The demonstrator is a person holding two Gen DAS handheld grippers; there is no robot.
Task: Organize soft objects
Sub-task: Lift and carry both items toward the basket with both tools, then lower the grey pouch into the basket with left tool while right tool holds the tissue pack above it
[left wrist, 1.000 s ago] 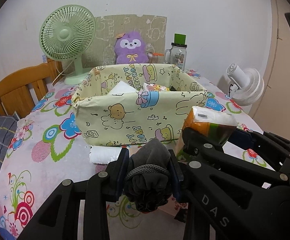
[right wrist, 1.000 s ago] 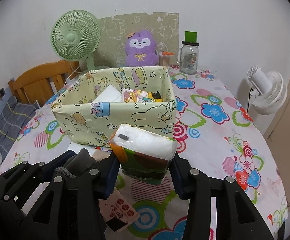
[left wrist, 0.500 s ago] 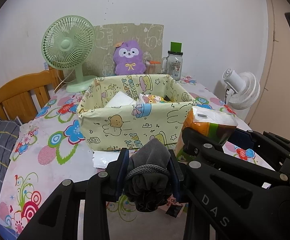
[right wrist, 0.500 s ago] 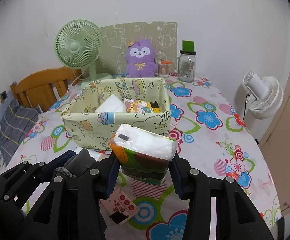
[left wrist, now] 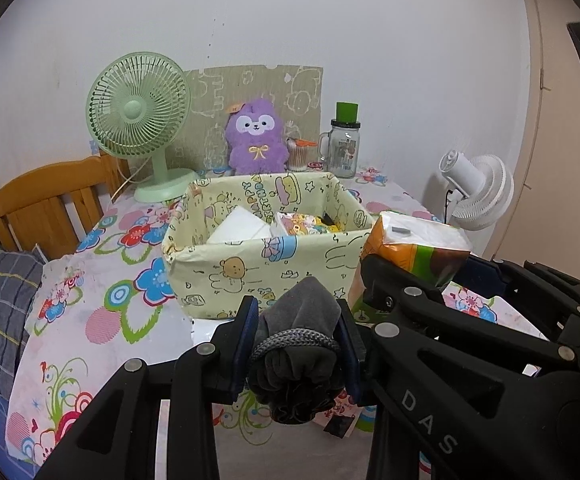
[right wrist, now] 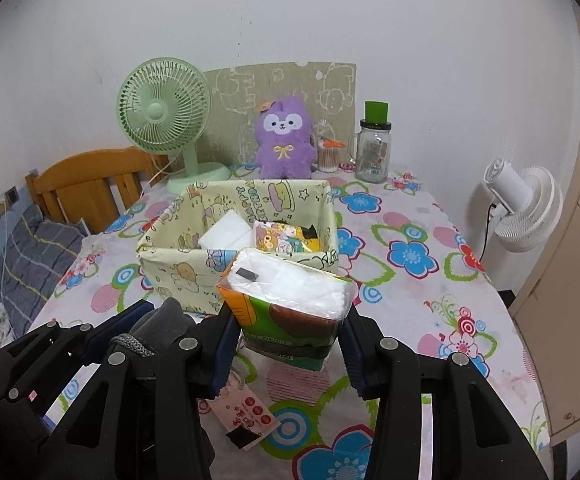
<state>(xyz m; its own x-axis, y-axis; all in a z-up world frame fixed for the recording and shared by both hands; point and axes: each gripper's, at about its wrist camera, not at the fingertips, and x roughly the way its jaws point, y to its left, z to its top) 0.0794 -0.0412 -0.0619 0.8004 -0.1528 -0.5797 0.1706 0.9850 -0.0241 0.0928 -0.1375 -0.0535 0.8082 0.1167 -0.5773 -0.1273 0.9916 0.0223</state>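
Note:
My left gripper [left wrist: 296, 344] is shut on a grey drawstring pouch [left wrist: 296, 356], held above the table in front of the basket. My right gripper [right wrist: 288, 344] is shut on a tissue pack [right wrist: 290, 296] with an orange, green and brown wrapper; the pack also shows in the left wrist view [left wrist: 414, 248]. The yellow cartoon-print fabric basket [left wrist: 250, 268] stands mid-table, also in the right wrist view [right wrist: 178, 264]. It holds a white pack [right wrist: 226, 234] and a cartoon-print packet [right wrist: 278, 236]. The pouch shows at lower left of the right wrist view [right wrist: 162, 326].
A green fan [left wrist: 138, 120], a purple plush [left wrist: 256, 140], a glass jar with a green lid [left wrist: 344, 144] and a printed board stand at the back. A white fan [right wrist: 526, 208] is off the right edge. A paper tag [right wrist: 246, 416] lies below. A wooden chair [left wrist: 42, 208] is left.
Both grippers have risen and drawn back from the basket, still holding the pouch and the tissue pack; the basket's inside shows more from above.

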